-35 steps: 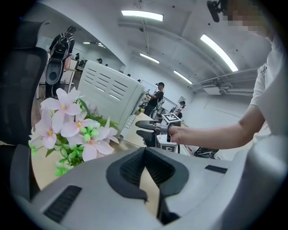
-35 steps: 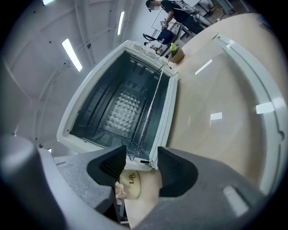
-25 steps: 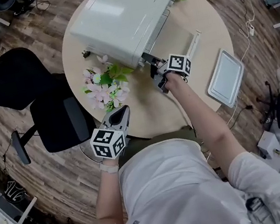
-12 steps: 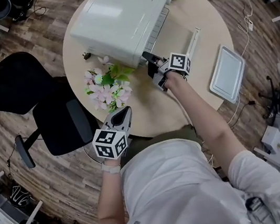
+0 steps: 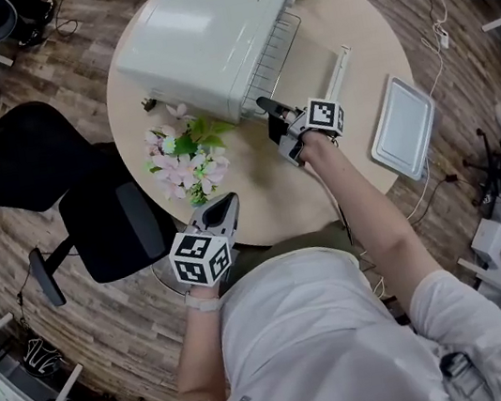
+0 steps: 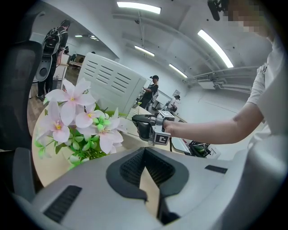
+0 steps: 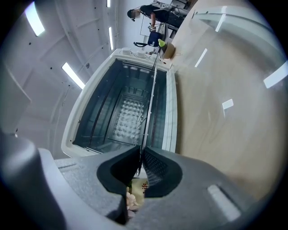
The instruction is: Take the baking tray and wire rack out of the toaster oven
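Note:
The white toaster oven (image 5: 203, 31) stands on the round table with its door (image 5: 340, 70) folded down flat. The wire rack (image 5: 272, 53) pokes out a little from its mouth. My right gripper (image 5: 265, 107) is at the near corner of that mouth. Its jaws have just been closing, and in the right gripper view the gripper (image 7: 140, 157) is shut on the rack's front edge (image 7: 150, 99), which shows as a thin line. The baking tray (image 5: 402, 126) lies on the table at the right. My left gripper (image 5: 221, 207) hangs shut and empty by the table's near edge.
A bunch of pink artificial flowers (image 5: 184, 158) lies on the table between the two grippers, close to the oven's near corner. A black office chair (image 5: 89, 203) stands left of the table. Cables trail off the table's right side.
The right gripper has stayed at the oven's mouth and its jaws look closer together. The left gripper has kept still. The view has shifted slightly.

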{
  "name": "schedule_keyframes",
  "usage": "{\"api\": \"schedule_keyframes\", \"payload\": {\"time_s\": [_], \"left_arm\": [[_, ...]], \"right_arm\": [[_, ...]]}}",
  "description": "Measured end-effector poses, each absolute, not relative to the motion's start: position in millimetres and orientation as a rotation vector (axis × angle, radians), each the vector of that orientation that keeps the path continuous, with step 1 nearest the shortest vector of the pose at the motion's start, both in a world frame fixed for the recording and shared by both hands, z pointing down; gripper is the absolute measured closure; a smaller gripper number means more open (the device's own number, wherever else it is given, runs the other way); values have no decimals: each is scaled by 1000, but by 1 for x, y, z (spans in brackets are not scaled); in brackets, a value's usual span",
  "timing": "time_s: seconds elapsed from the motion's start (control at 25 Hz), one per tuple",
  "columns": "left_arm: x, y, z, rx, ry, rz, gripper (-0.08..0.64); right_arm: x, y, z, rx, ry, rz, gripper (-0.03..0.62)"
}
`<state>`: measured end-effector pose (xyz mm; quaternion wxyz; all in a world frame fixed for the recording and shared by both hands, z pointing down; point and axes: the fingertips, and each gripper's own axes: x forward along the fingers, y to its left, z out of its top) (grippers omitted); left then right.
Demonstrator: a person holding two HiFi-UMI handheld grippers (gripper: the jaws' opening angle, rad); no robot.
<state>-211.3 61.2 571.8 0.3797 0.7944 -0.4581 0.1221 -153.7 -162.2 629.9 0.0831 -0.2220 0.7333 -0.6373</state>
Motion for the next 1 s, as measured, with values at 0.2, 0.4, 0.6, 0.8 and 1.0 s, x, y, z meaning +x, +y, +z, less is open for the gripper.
{"api": "schedule_keyframes", "payload": {"time_s": [0.2,0.4,0.6,0.8,1.0], "left_arm": [[-209,58,572,2034,-1157,326,561],[-209,57,576,2030,-1143,342,560],[-210,53,577,2026,-1138,345,560],[-211,51,577,2012,-1150,351,561],[-212,51,578,1987,-1178,354,560]], "right_arm": [[-154,-164,631,-643,2222,-1891,563],[-162,-172,632,-613,2189,-1901,549],[-176,-180,631,-581,2159,-1918,549],[-192,-183,631,-530,2186,-1945,549],[-196,-183,627,-500,2335,-1852,574]]}}
